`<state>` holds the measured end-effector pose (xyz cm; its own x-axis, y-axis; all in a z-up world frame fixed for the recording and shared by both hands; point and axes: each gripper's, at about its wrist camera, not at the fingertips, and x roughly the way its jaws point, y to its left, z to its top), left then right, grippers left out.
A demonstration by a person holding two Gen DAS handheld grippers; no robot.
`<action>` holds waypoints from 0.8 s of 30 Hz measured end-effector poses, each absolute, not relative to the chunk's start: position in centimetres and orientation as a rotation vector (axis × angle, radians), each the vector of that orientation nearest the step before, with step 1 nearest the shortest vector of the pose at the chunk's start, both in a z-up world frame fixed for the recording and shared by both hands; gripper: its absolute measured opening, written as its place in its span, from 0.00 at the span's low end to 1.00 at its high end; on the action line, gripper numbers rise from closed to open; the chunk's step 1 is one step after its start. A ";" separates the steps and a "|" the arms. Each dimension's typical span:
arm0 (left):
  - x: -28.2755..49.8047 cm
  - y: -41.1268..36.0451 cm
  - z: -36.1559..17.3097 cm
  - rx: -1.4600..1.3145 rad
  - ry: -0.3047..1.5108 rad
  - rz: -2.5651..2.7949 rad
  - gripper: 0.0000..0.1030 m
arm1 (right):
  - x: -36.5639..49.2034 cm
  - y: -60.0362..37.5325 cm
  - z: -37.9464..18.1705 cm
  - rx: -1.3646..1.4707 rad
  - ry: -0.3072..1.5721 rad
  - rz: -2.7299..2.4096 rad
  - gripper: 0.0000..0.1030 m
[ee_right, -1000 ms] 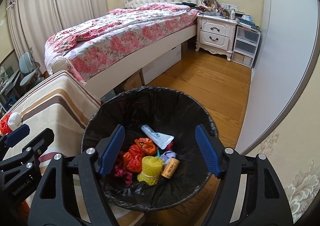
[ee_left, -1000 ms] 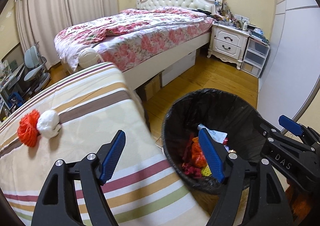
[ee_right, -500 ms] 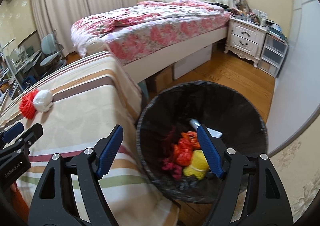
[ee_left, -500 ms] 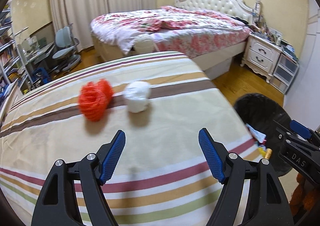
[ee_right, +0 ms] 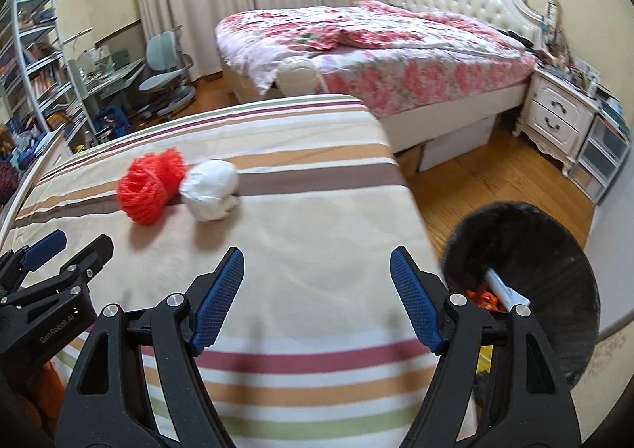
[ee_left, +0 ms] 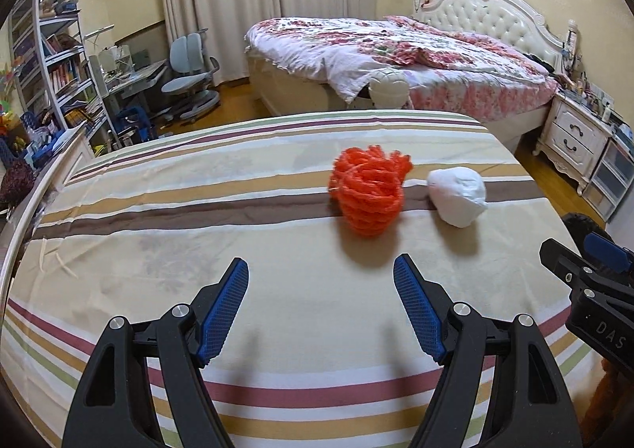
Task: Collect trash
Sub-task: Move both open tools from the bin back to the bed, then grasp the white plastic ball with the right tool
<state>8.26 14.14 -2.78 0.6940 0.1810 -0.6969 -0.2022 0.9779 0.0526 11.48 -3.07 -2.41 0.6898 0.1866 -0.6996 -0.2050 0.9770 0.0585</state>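
Note:
An orange mesh bundle (ee_left: 368, 192) and a white crumpled paper ball (ee_left: 457, 196) lie side by side on the striped tablecloth (ee_left: 198, 234). My left gripper (ee_left: 321, 299) is open and empty, hovering above the cloth a little short of the orange bundle. My right gripper (ee_right: 317, 287) is open and empty over the table's right part. The bundle (ee_right: 150, 186) and ball (ee_right: 212, 190) lie ahead to its left. The black-lined trash bin (ee_right: 554, 250) stands on the floor to the right, holding several pieces of trash.
A bed with a floral cover (ee_left: 396, 52) stands behind the table. A white nightstand (ee_left: 574, 135) and plastic drawers are at the right. A desk, chair (ee_left: 190, 79) and bookshelf (ee_left: 51, 63) are at the left. The right gripper's body (ee_left: 594, 297) shows at the left wrist view's right edge.
Both grippers have swung left from over the bin to over the table. The orange bundle and white ball now lie closer, ahead of the left gripper. Both stay open.

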 end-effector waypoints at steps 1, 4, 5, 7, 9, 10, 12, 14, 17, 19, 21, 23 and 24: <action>8.2 14.9 -2.8 -0.034 0.776 0.227 0.71 | 11.6 -2.2 -2.3 -0.033 0.779 0.232 0.72; 8.2 16.5 -2.9 -0.049 0.777 0.255 0.71 | 11.9 -0.1 -2.1 -0.051 0.779 0.262 0.72; 8.3 16.9 -2.9 -0.054 0.777 0.263 0.71 | 12.2 0.6 -2.1 -0.056 0.779 0.271 0.72; 8.3 17.8 -2.9 -0.064 0.777 0.278 0.71 | 12.6 1.8 -2.0 -0.063 0.780 0.283 0.72; 8.2 18.6 -2.9 -0.073 0.776 0.291 0.71 | 13.1 2.8 -2.0 -0.072 0.780 0.288 0.72; 8.2 19.1 -2.9 -0.077 0.776 0.297 0.71 | 13.3 3.2 -1.9 -0.076 0.780 0.289 0.72; 8.1 19.7 -3.0 -0.085 0.778 0.304 0.71 | 13.9 3.9 -2.0 -0.085 0.784 0.285 0.72; 8.1 20.2 -3.1 -0.093 0.781 0.306 0.71 | 14.4 4.4 -2.2 -0.094 0.791 0.280 0.72; 8.2 20.4 -3.2 -0.103 0.786 0.299 0.71 | 15.5 4.8 -2.7 -0.104 0.805 0.265 0.67; 8.2 20.4 -3.3 -0.108 0.787 0.290 0.71 | 16.0 4.8 -3.1 -0.098 0.820 0.257 0.59; 8.4 20.1 -3.3 -0.112 0.789 0.278 0.71 | 16.5 4.8 -3.5 -0.086 0.843 0.263 0.42; 8.5 19.7 -3.4 -0.112 0.791 0.264 0.71 | 16.5 4.6 -3.7 -0.077 0.854 0.273 0.36; 8.6 19.5 -3.4 -0.111 0.791 0.257 0.71 | 16.5 4.4 -3.6 -0.074 0.850 0.272 0.35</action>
